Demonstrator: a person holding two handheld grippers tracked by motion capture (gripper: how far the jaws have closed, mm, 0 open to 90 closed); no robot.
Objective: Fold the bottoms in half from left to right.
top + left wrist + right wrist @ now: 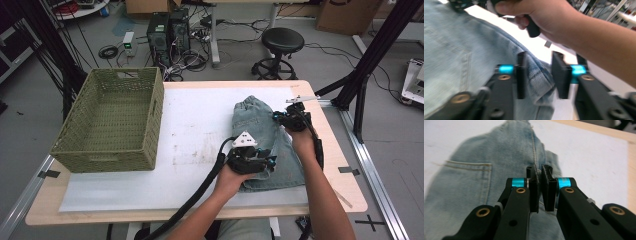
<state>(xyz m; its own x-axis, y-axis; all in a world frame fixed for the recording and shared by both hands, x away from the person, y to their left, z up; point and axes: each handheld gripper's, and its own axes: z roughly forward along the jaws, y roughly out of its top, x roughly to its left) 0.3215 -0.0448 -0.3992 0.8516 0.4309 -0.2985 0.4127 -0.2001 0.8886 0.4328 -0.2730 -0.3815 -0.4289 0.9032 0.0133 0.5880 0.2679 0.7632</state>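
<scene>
Lying folded on the table, the jeans (267, 145) have an edge between the left gripper (539, 75)'s parted jaws, while the right gripper (539, 188) pinches a seam.

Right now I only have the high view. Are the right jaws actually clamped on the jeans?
Observer: Yes. The right gripper is shut on a seam of the jeans.
Operator: Left one?
Observer: The left gripper is open. A denim fold lies between its jaws, against one jaw, with a gap to the other.
Operator: Which side of the jeans is up?
Observer: A back pocket faces up.
</scene>
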